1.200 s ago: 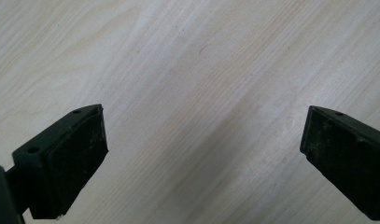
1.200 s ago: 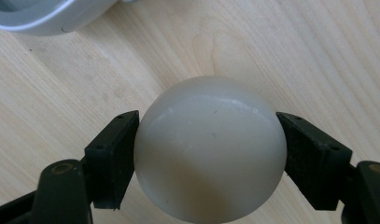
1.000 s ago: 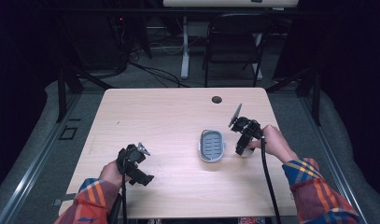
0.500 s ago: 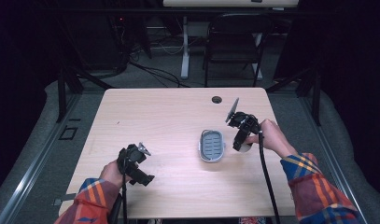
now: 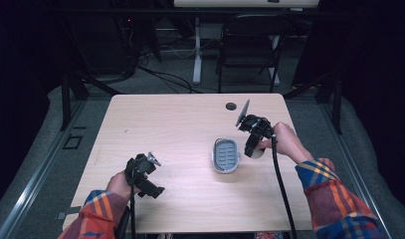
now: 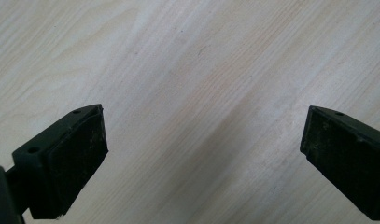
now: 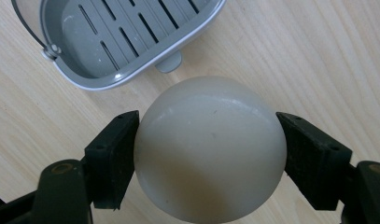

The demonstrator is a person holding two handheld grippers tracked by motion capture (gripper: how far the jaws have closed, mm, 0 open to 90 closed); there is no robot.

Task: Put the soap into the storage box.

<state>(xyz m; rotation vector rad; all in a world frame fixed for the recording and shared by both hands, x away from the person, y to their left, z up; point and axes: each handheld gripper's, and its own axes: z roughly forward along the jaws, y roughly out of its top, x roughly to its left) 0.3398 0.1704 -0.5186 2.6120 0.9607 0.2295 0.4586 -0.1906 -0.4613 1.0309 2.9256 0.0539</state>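
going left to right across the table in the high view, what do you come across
left gripper → grey slotted dish → right gripper, shut on a pale round bar of soap

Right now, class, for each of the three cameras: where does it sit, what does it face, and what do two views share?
High view: above the near side, looking down on the table; forearms, both grippers.
Left gripper view: on the left gripper, facing bare tabletop; open fingers.
Right gripper view: on the right gripper, clamping a pale soap.
Shared: the grey soap dish.
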